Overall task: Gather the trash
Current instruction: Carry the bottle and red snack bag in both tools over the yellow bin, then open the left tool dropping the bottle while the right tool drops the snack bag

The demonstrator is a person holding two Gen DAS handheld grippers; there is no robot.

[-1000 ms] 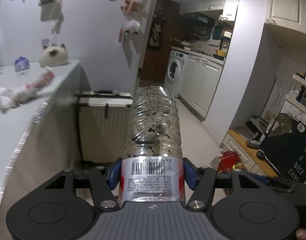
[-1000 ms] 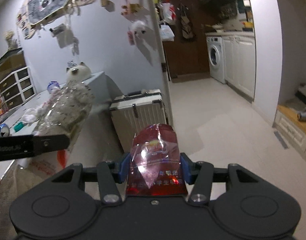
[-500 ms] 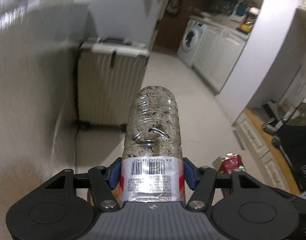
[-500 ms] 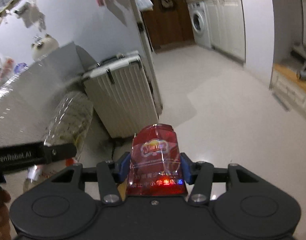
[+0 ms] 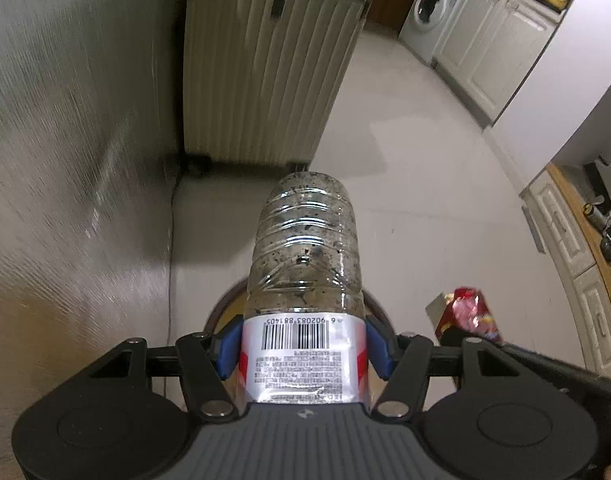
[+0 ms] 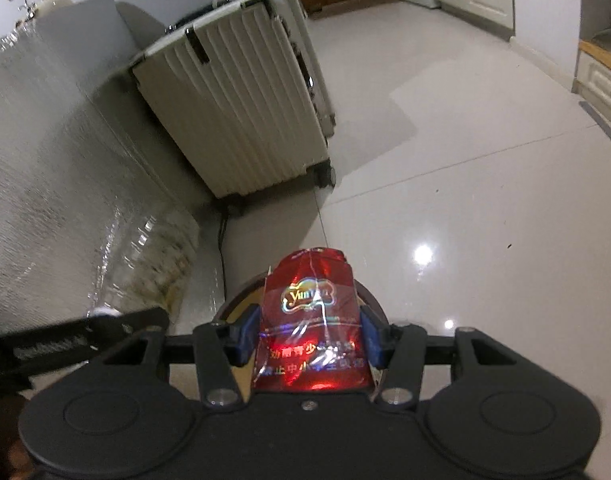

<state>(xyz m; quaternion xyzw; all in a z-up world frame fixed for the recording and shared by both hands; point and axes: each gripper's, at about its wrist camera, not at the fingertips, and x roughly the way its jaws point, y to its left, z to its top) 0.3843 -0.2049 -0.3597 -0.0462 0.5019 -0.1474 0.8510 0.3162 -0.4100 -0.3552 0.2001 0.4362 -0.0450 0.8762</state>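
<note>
A clear plastic bottle (image 5: 305, 248), speckled inside and with a barcode label, sticks forward from my left gripper (image 5: 303, 344), whose blue pads are shut on its labelled part. My right gripper (image 6: 309, 340) is shut on a shiny red snack packet (image 6: 311, 320). Both grippers point steeply down at the floor. Just below each one shows the dark rim of a round container (image 5: 221, 308) (image 6: 241, 296), mostly hidden by the grippers. In the left wrist view the red packet (image 5: 469, 312) sits to the right; in the right wrist view the bottle (image 6: 145, 264) is a blur at left.
A cream ribbed suitcase (image 5: 265, 60) (image 6: 233, 100) stands on wheels ahead, beside a grey textured cabinet side (image 5: 65, 160). A thin cable (image 6: 222, 240) runs down by the wall. Glossy pale floor tiles (image 6: 465, 200) spread to the right towards white kitchen cabinets (image 5: 485, 40) and a washing machine (image 5: 429, 0).
Both grippers have sunk and tipped downward, still holding the bottle and the packet. The countertop and wall have left view; the floor and the round dark rim have come in.
</note>
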